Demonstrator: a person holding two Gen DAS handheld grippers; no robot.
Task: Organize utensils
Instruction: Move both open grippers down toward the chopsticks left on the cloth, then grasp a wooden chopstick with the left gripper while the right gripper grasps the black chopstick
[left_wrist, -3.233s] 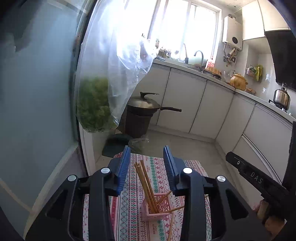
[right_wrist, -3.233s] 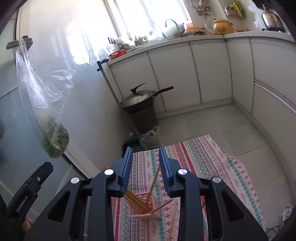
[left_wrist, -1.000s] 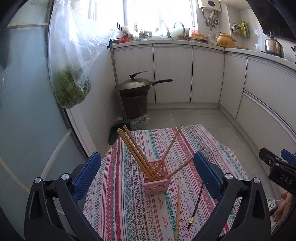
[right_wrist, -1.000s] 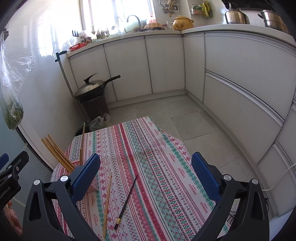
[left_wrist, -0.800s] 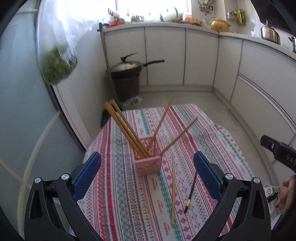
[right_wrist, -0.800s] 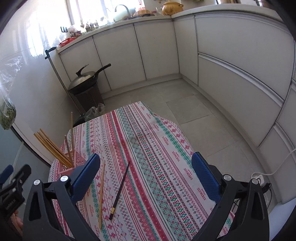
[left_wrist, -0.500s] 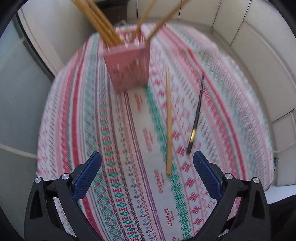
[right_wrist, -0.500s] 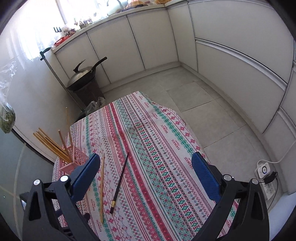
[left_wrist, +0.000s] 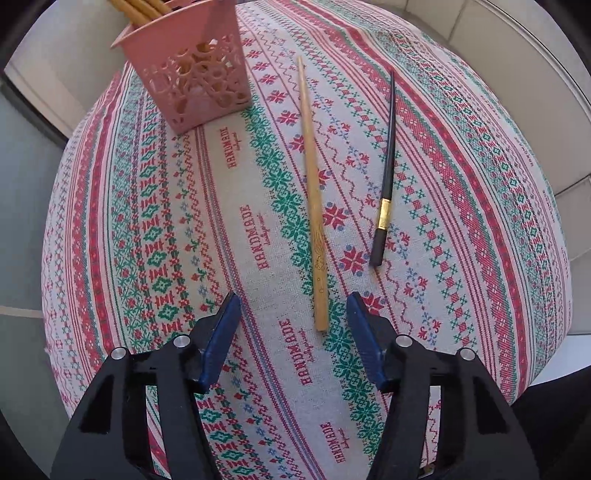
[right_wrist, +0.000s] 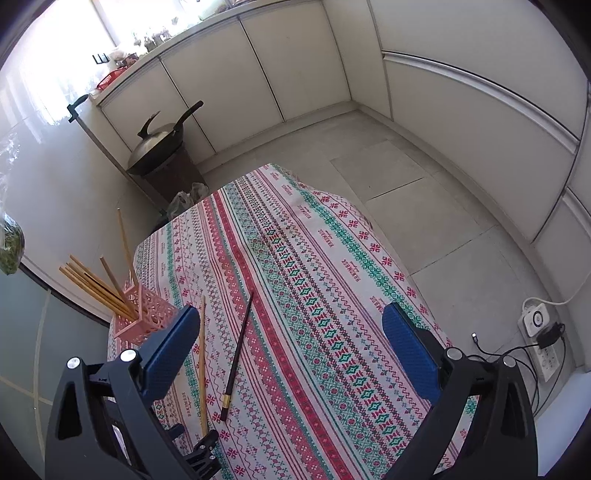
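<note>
Left-wrist view, left to right. The pink lattice holder (left_wrist: 188, 74) stands at the far left of the patterned tablecloth (left_wrist: 147, 229), already loaded with wooden chopsticks (left_wrist: 144, 5). To its right a single bamboo chopstick (left_wrist: 314, 206) lies loose on the cloth, running near to far; further right, apart from it, lies a black chopstick with a gold band (left_wrist: 386, 184).

Your left gripper (left_wrist: 293, 314) has dropped from a high look across the kitchen to a steep downward aim just over the cloth. Its jaws have just been closing from full spread and now stand partly spread, one pad on each side of the near end of the bamboo chopstick. Neither pad touches it; the stick is not yet pinched.

Right-wrist view, left to right. The same holder (right_wrist: 142, 314), bamboo chopstick (right_wrist: 202, 369) and black chopstick (right_wrist: 238, 350) sit at the left of the table, and the tip of your left gripper shows at the bottom edge beside them. Your right gripper (right_wrist: 291, 347) hangs above the middle of the cloth with jaws spread wide and nothing between them.

Reading: two utensils remain outside the holder. The descent and narrowing suggest you have committed to the bamboo stick first. It lies flat on soft cloth, so the pads probably need to go lower before they close.
</note>
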